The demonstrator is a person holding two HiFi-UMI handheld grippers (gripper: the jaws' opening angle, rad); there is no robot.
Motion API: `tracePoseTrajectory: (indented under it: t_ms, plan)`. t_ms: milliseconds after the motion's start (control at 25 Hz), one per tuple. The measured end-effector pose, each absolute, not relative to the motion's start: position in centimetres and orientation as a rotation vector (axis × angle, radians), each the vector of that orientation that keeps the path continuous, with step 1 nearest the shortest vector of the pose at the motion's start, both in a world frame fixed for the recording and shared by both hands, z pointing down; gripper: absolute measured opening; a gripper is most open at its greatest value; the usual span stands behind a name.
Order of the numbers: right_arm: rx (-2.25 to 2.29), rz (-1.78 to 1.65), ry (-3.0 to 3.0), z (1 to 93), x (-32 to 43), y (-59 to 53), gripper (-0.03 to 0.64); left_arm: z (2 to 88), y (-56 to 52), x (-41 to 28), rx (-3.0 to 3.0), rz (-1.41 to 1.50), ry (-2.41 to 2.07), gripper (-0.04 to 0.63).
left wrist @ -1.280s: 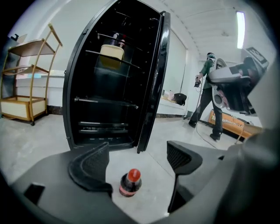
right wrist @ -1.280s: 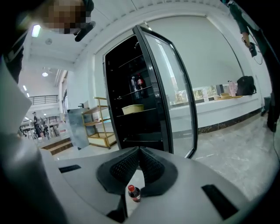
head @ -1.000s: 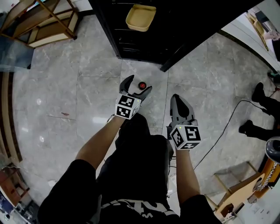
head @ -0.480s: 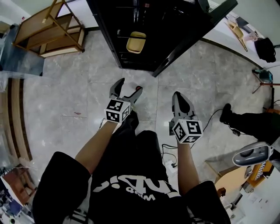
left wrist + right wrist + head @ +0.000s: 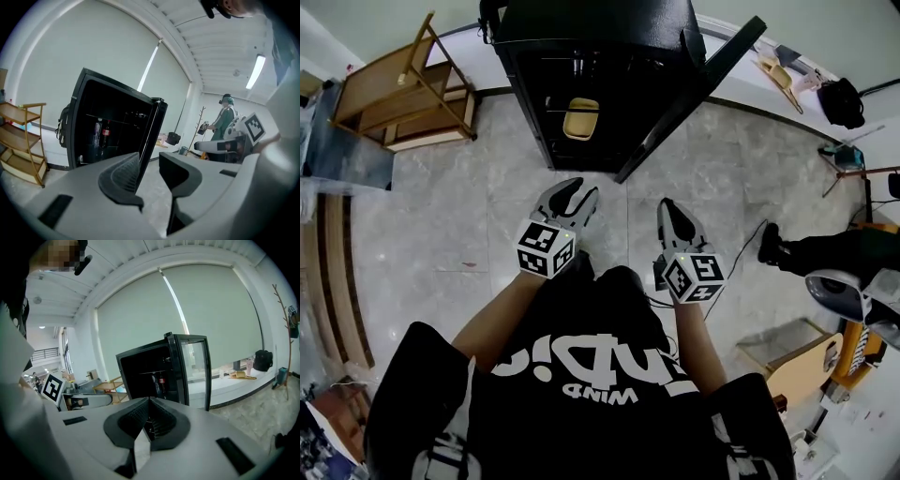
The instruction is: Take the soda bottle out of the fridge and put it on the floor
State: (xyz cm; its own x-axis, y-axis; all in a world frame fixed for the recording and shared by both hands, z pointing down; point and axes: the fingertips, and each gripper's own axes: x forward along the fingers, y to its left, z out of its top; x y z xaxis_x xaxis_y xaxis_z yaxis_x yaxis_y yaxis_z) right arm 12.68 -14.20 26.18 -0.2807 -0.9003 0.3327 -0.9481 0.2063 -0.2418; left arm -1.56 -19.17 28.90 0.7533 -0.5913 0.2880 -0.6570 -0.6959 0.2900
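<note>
Head view, items as I read them from my station:

- Fridge (image 5: 600, 37): black, its door (image 5: 712, 75) swung open to the right; a yellow tray (image 5: 581, 119) sits on a shelf inside.
- Floor (image 5: 478, 206): grey marble tiles. The patch straight under the two tools is hidden by the operator's torso.
- Wooden rack (image 5: 403, 89): stands left of the fridge, apart from it.
- Left hand-held gripper (image 5: 574, 194): held out over the floor in front of the fridge, pointing toward it.
- Right hand-held gripper (image 5: 667, 204): beside the left one, well short of the door.

Left gripper view:
- Left hand-held gripper (image 5: 149, 164): released. Its jaws have just been closing and stand a narrow gap apart, with nothing between them.
- Soda bottle (image 5: 106, 134): red label, upright inside the fridge (image 5: 84, 108), next to a clear bottle. I see no other bottle in any view.

Right gripper view:
- Right hand-held gripper (image 5: 149, 401): clenched, tips meeting, empty.
- Soda bottle (image 5: 161, 380): again seen inside the fridge.
</note>
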Motion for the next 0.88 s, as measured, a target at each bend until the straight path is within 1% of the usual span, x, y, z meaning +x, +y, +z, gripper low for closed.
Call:
tracePoseTrajectory:
  t_ms: [200, 480, 680, 880]
  plan:
    - [1.797, 0.602, -2.37, 25.2, 12.4, -15.6, 0.023, 27.1, -20.8, -1.5, 2.573, 0.254, -0.965, 0.012]
    - [1.715, 0.586, -2.439, 24.2, 13.2, -17.4, 0.023, 25.3, -22.1, 0.0, 2.54, 0.292, -0.966, 0.006]
    - [1.648, 0.531, -2.47, 23.5, 14.2, -17.5, 0.023, 23.5, -21.0, 0.4, 2.567, 0.277, -0.938, 0.006]
    - [1.675, 0.51, -2.478, 22.0, 16.3, -16.3, 0.023, 22.0, -19.5, 0.3, 2.61, 0.248, -0.974, 0.006]
